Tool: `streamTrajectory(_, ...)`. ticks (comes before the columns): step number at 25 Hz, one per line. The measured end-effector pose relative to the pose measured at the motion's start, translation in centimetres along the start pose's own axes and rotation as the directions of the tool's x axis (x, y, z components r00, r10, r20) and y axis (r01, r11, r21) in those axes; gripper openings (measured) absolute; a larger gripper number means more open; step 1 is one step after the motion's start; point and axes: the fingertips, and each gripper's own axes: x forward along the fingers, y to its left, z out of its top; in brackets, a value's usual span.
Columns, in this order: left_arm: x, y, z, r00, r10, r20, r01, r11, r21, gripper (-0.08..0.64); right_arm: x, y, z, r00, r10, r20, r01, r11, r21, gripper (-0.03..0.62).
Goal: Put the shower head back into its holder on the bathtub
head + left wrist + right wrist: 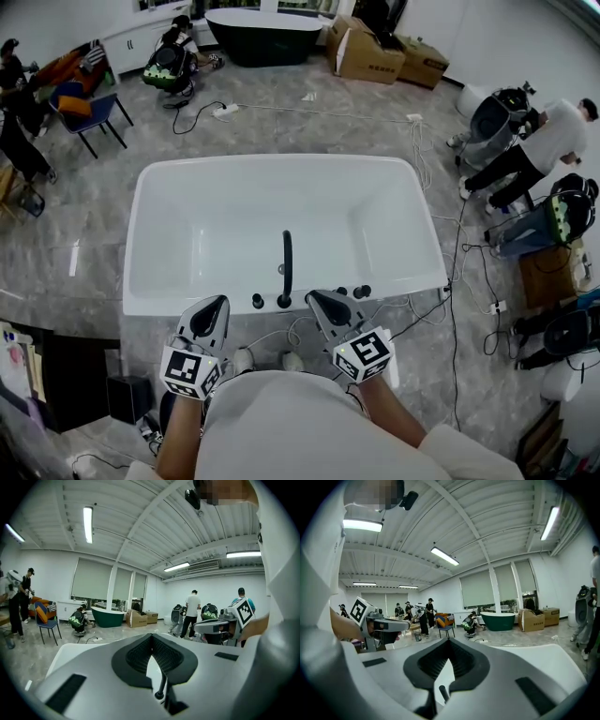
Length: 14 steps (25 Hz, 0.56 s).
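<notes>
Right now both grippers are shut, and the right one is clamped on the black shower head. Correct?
Not quite. The left gripper and right gripper are both shut, but the right holds nothing: the right gripper view shows its jaws closed on each other, the shower head standing free on the white bathtub's near rim.

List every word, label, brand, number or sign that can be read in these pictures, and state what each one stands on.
No text can be read in any view.
Marker cubes on the left gripper and right gripper: black-and-white square codes only, no letters or numbers.
Cardboard boxes at the back: any print is too small to read.
White bathtub: no label shows.
</notes>
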Motion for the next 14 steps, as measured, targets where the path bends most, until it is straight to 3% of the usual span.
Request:
streamTrajectory(6,0.7,1.9,2.4,0.997,0.051,0.055,-0.053,0.998,0.023,0.011,0.2,-2.0,2.9,0.998,-0.037,0.042,0.038,0.999,-0.022,0.015)
streamTrajectory(14,1.1,2.4,4.2,0.995,0.044,0.088,-0.046,0.999,0.021,0.011,1.0,-1.6,4.8,0.997,-0.033,0.071,0.035,0.999,-0.029,0.015)
